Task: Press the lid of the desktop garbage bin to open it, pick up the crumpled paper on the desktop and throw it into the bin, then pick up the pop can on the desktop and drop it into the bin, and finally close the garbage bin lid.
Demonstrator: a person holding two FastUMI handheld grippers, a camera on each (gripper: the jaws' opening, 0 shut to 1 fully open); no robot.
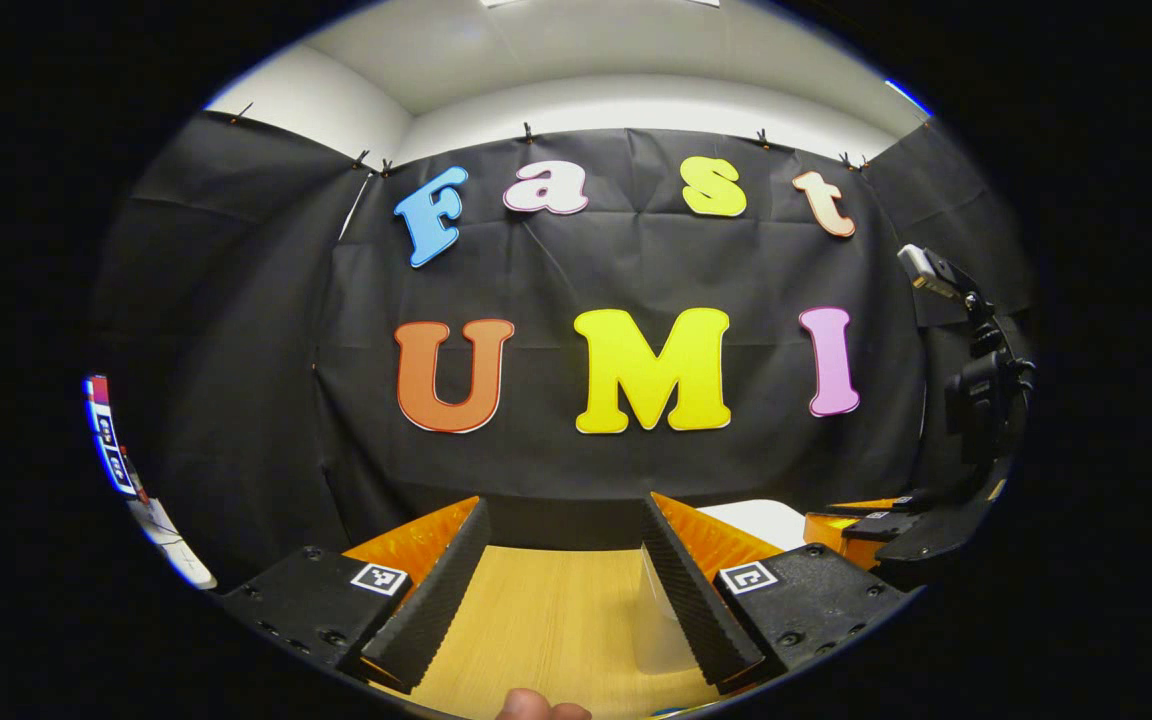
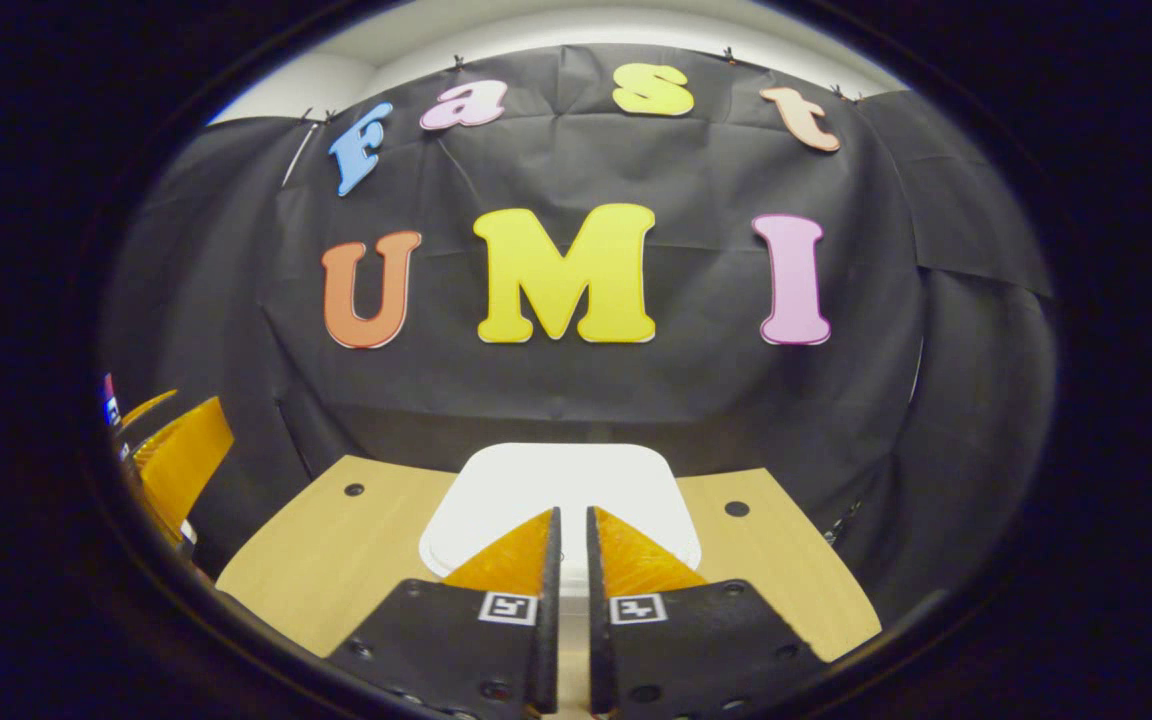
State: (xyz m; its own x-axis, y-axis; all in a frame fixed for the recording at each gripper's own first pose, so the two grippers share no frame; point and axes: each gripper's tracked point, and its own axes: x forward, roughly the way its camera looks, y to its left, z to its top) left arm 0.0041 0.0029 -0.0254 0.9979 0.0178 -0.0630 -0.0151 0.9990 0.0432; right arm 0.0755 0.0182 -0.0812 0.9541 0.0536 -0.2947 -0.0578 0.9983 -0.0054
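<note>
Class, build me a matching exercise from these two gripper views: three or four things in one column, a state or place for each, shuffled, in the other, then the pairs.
Column 1
1. left gripper
2. right gripper
3. white rounded plastic bin lid
4. pale wooden tabletop

Column 2
A. jaws almost together
B. bears round dark holes
C. jaws wide apart
D. right ahead of the closed jaws

Pairs: 1-C, 2-A, 3-D, 4-B

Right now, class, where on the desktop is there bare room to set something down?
Bare wood lies on either side of the white bin lid, left and right. More bare wood runs between the left tongs' open fingers. It is crowded at the lid, where the right tongs, shut, sit.
</note>
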